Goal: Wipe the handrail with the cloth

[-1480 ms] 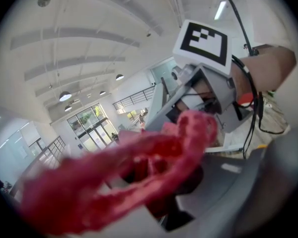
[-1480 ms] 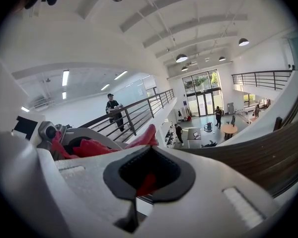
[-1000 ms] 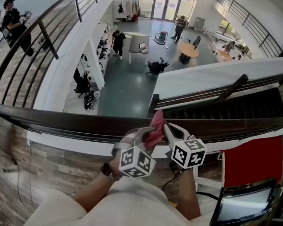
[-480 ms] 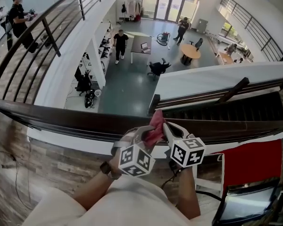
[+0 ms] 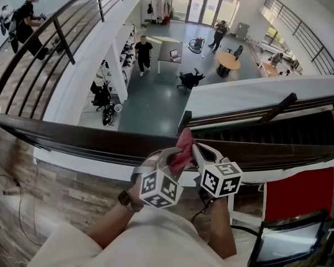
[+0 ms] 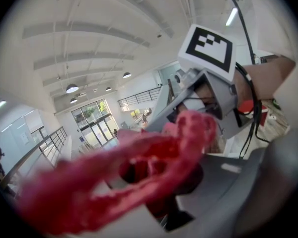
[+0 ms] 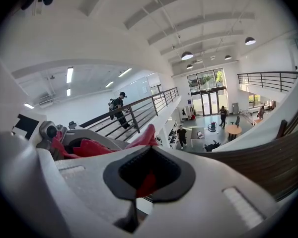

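My left gripper (image 5: 172,158) is clamped on the cloth (image 5: 183,144). In the left gripper view the red fabric fills the dark hollow between the jaws and spills across them, too close and blurred to show any weave. The cloth runs from there to my right gripper (image 5: 196,150), so it hangs as a bunched strip between the two sets of jaws, its upper end rising past both tips. My right jaws are closed as well. The right gripper view shows them meeting along a seam, with a tongue of red pinched in the hollow. The handrail (image 5: 72,133), a dark wooden bar, crosses just beyond my jaw tips. The cloth's top overlaps it in the head view, but I cannot tell whether the two touch. I judge that I am at the readying step, with the cloth gathered and gripped at both ends and no wiping begun. The next move, as I see it, calls for carrying both jaws forward together, laying the slack middle of the cloth on top of the rail, pressing down and drawing it sideways along the wood without loosening either grip. As for writing, the marker cubes (image 5: 220,178) on my grippers carry only black-and-white square patterns. I can read no brand, label or word anywhere.
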Available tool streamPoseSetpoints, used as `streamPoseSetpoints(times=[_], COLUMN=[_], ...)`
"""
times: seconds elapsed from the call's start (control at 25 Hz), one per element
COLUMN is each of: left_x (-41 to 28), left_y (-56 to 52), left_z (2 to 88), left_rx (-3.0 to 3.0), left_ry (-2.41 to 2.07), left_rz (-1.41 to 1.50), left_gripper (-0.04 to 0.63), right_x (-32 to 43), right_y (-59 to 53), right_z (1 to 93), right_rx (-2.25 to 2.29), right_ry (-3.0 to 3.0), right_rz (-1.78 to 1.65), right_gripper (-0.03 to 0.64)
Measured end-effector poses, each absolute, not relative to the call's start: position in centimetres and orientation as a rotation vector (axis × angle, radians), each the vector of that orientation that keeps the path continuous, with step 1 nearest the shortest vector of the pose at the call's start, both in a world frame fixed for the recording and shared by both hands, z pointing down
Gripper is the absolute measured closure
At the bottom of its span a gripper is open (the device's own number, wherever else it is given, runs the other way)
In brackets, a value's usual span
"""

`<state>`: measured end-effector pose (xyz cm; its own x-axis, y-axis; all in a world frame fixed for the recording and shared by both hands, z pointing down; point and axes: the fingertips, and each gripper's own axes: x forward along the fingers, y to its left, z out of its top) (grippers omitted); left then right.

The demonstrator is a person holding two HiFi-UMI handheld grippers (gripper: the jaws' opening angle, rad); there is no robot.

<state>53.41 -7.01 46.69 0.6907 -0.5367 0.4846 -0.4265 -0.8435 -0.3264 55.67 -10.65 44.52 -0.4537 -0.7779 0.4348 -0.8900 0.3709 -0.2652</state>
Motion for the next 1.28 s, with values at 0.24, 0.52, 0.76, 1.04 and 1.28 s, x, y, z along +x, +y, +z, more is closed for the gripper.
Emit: streamPoseSetpoints(times=[0.24, 0.52, 0.76, 1.04, 1.28], left_x=[52.7, 52.1, 51.2, 50.2, 49.8], left_y=[-7.1, -7.2, -7.4, -7.5, -7.7], left_z=[46.6, 46.5, 46.5, 46.5, 46.7], left_rx=[-2.714, -2.720, -2.727, -2.726, -2.722], left_ry=[0.816, 0.850, 0.883, 0.918, 0.933], left_rz=[-0.878, -0.881, -0.886, -0.894, -0.902], left_gripper=[0.526, 0.526, 0.526, 0.526, 0.526], right_x=[54.9, 54.2, 53.2, 52.2, 51.8], right_y=[-10.7, -10.9, -11.1, -11.2, -11.4], right_z=[44.4, 44.3, 44.3, 44.3, 44.4], right_rx=[1.469, 1.448, 1.422, 1.400, 1.391], right_ry=[-2.407, -2.412, -2.420, -2.426, -2.431], right_rz=[0.687, 0.681, 0.677, 0.667, 0.665], right_gripper=[0.614, 0.614, 0.614, 0.614, 0.614])
